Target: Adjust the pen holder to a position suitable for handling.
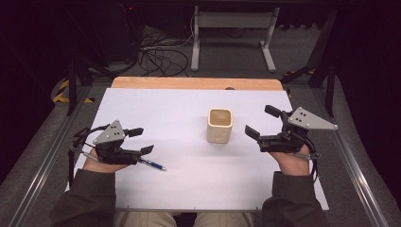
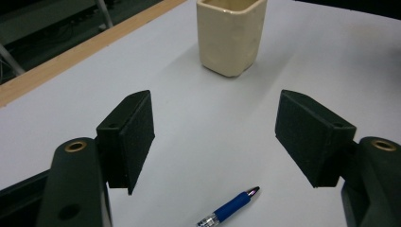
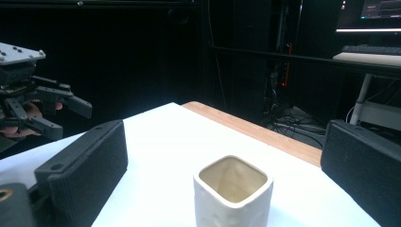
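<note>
A cream square cup [image 1: 220, 125] stands upright on the white table sheet [image 1: 189, 104], a little right of centre, with nothing visible inside [image 3: 233, 193]. A blue pen [image 1: 152, 164] lies flat on the sheet at the left. My left gripper [image 1: 141, 140] is open just above the pen's rear end; in the left gripper view the pen tip [image 2: 231, 208] lies low between the jaws and the cup [image 2: 231, 35] stands beyond them. To the right of the cup my right gripper [image 1: 262, 122] is open and faces it, apart from it.
A wooden strip [image 1: 196, 83] edges the far side of the table. Behind it stand a white metal frame [image 1: 234, 35] and loose cables [image 1: 161, 56] on the floor. Metal rails [image 1: 40, 165] run along both sides of the table.
</note>
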The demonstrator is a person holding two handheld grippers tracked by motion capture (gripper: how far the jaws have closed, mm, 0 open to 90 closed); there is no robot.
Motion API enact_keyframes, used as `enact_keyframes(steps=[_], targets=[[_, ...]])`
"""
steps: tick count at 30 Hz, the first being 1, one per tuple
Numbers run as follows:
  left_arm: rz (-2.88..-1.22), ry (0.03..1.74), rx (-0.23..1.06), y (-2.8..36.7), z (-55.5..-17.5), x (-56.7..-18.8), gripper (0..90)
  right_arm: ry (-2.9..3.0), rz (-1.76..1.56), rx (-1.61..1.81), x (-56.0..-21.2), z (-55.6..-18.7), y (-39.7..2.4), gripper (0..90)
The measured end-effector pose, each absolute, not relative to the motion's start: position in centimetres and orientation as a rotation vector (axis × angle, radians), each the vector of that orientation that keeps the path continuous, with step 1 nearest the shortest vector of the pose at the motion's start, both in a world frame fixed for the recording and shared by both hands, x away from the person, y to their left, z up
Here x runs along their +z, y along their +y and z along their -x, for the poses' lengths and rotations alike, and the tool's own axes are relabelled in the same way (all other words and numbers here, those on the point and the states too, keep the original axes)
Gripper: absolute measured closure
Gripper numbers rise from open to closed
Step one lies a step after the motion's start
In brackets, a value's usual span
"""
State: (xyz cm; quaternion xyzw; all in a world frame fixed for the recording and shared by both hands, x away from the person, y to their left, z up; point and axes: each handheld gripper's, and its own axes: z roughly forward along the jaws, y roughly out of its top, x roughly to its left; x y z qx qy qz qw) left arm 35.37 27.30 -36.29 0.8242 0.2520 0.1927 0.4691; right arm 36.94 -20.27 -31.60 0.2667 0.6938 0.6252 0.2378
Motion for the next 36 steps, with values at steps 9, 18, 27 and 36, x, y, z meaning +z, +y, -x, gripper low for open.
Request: enact_keyframes(steps=[9, 18, 27, 36], targets=[[-2.093, 0.610, 0.445, 27.1, -35.9, -37.4, 32.9, 1.905, -0.734, 1.705, -31.6, -37.0, -20.3, 2.1], [-2.155, 0.598, 0.419, 26.9, -36.3, -38.5, 37.0, 1.919, -0.724, 1.707, -31.7, -37.0, -20.1, 2.2], [-2.182, 0.592, 0.409, 26.5, -36.3, -38.9, 36.7, 1.917, -0.706, 1.708, -31.5, -36.8, -20.1, 2.4], [-2.232, 0.580, 0.391, 25.9, -36.5, -39.5, 36.6, 1.918, -0.708, 1.708, -31.5, -36.8, -20.0, 2.5]])
